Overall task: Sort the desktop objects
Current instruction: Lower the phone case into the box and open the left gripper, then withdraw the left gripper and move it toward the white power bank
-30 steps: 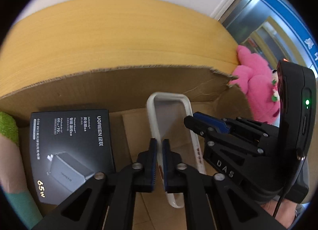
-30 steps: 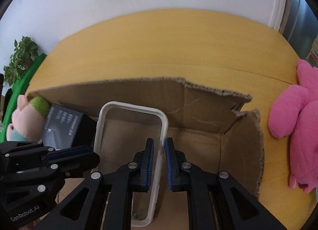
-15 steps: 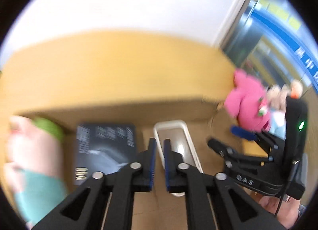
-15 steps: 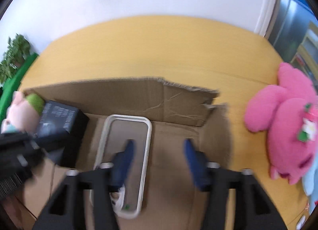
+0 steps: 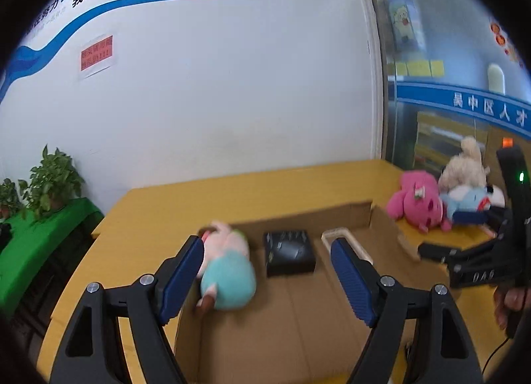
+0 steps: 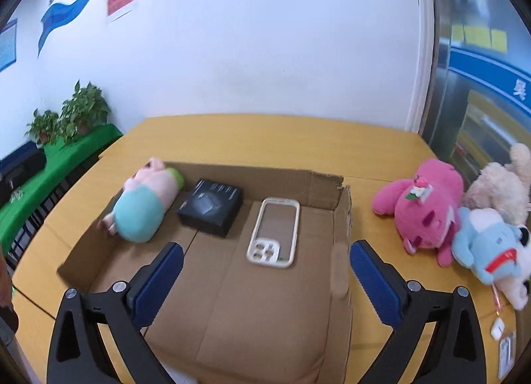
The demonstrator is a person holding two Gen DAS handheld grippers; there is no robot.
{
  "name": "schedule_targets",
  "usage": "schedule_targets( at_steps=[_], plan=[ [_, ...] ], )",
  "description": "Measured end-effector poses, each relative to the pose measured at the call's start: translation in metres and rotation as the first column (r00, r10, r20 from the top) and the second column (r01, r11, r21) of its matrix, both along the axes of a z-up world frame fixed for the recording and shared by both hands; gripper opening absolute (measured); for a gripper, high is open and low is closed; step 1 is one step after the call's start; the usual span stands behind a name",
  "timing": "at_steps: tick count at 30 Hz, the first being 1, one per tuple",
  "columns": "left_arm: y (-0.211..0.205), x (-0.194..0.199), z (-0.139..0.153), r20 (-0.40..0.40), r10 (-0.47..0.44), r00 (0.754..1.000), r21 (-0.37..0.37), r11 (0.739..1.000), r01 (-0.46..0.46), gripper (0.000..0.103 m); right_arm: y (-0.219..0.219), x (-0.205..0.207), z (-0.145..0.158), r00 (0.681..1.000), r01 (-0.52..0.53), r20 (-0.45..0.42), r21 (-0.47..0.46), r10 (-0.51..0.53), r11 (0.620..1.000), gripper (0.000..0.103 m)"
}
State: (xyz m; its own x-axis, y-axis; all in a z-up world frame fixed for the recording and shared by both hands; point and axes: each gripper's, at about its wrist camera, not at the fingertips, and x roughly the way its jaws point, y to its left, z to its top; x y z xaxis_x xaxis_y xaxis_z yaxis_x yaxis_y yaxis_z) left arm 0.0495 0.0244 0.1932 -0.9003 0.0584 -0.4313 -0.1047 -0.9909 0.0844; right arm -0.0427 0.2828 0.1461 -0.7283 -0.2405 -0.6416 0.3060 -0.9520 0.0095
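Observation:
An open cardboard box (image 6: 265, 181) lies on the yellow table (image 6: 265, 132). Flat on its floor is a clear white-rimmed phone case (image 6: 273, 234), with a black charger box (image 6: 210, 206) to its left and a pink and teal pig plush (image 6: 146, 200) further left. My right gripper (image 6: 267, 247) hovers above and in front of the case, its jaws opening wide with nothing between them. My left gripper (image 5: 265, 242) is also opening and empty, above the box (image 5: 282, 317). Its right finger hides most of the case (image 5: 337, 233). The left wrist view also shows the right gripper (image 5: 443, 233) at the right.
A pink plush (image 6: 428, 205), a cream plush (image 6: 497, 185) and a blue plush (image 6: 488, 244) lie on the table right of the box. Small white items (image 6: 497, 329) sit near the front right edge. Potted plants (image 6: 76, 115) stand on a green-covered bench at the left.
Both grippers were shut on the phone case's rim; they have let go, opened and pulled up and back. The case now lies flat in the box.

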Motion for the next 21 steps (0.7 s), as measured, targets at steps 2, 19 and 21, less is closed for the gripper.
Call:
schedule_targets(
  at_steps=[2, 19, 21],
  plan=[
    [0.002, 0.013, -0.011, 0.022, 0.012, 1.000, -0.009, 1.000, -0.012, 0.079, -0.001, 0.022, -0.008, 1.000, 0.007, -0.001, 0.013, -0.007, 1.000, 0.102],
    [0.014, 0.059, -0.036, 0.118, -0.024, 0.993, 0.115, 0.993, 0.010, 0.079, -0.014, 0.105, -0.021, 0.999, 0.024, 0.039, 0.015, -0.025, 1.000, 0.103],
    [0.013, 0.059, -0.036, 0.125, -0.045, 0.991, 0.136, 0.990, 0.028, 0.079, -0.015, 0.106, -0.020, 0.999, 0.041, 0.024, 0.038, -0.041, 0.998, 0.103]
  ],
)
